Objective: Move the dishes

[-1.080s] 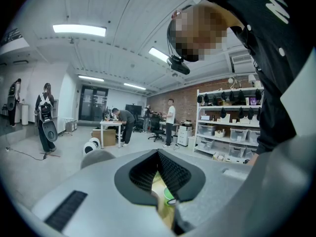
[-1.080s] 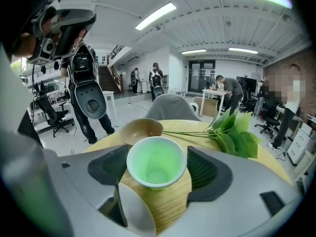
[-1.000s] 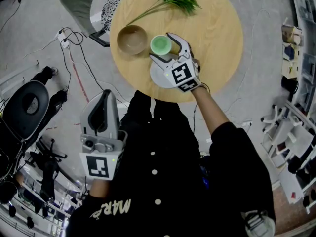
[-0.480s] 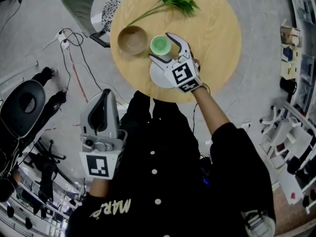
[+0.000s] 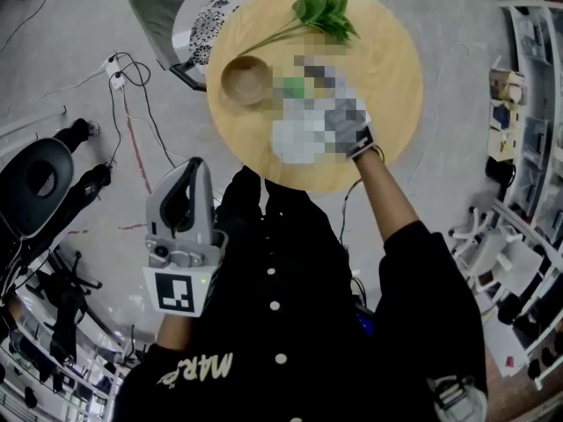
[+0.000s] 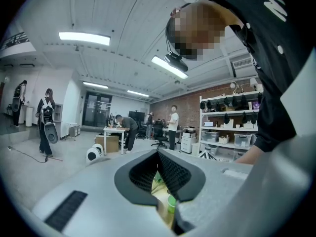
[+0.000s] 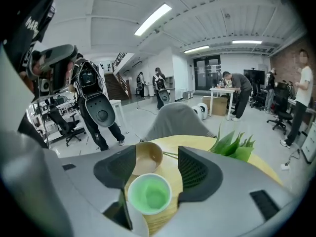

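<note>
I count one brown bowl (image 5: 246,79), one green cup (image 7: 149,195) just right of it, one white plate edge (image 7: 138,226) and one leafy sprig (image 5: 324,11) on the single round table (image 5: 387,69). My right gripper (image 7: 156,152) has just been closing with the cup between its jaws, but a sliver of wood shows at the right pad, so nothing is clamped. My left gripper (image 6: 158,153) is clenched on nothing, off the table's near left.
</note>
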Motion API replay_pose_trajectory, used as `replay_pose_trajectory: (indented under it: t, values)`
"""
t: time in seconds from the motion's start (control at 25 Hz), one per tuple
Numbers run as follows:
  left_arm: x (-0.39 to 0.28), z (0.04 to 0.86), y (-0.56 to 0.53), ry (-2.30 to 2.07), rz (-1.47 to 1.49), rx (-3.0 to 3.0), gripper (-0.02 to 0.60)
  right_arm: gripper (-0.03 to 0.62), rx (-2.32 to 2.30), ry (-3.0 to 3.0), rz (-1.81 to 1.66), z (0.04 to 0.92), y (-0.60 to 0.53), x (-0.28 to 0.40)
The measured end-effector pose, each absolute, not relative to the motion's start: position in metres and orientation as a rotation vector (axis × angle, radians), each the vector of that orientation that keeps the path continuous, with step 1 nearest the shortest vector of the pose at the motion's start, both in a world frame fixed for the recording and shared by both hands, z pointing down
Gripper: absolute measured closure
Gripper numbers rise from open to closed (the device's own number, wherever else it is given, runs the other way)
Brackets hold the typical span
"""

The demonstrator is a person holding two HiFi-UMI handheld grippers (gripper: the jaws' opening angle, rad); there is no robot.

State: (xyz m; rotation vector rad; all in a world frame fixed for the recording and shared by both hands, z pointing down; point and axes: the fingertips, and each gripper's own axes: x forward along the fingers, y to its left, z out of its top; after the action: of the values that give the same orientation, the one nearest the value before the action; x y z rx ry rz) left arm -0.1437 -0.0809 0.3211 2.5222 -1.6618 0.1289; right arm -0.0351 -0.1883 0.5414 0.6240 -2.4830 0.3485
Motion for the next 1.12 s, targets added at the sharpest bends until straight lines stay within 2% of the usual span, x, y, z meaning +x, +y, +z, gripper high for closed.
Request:
replay_pose_trajectory:
  t: [0.68,0.96,1.12]
  values:
    - [-0.176,0.323,-0.070,-1.743,0.108,2.453,0.578,0.470,0.260,-2.110,0.543,0.608,-0.229,-0.087]
    - [-0.191,0.332,-0.066,-1.773,0.118,2.415,0.578,0.464,0.193,-2.009,0.552,0.639,-0.226,-0.100]
    - [-0.197,0.335,-0.064,-1.784,0.125,2.400,0.578,0.492,0.168,-1.952,0.576,0.650,-0.225,-0.100]
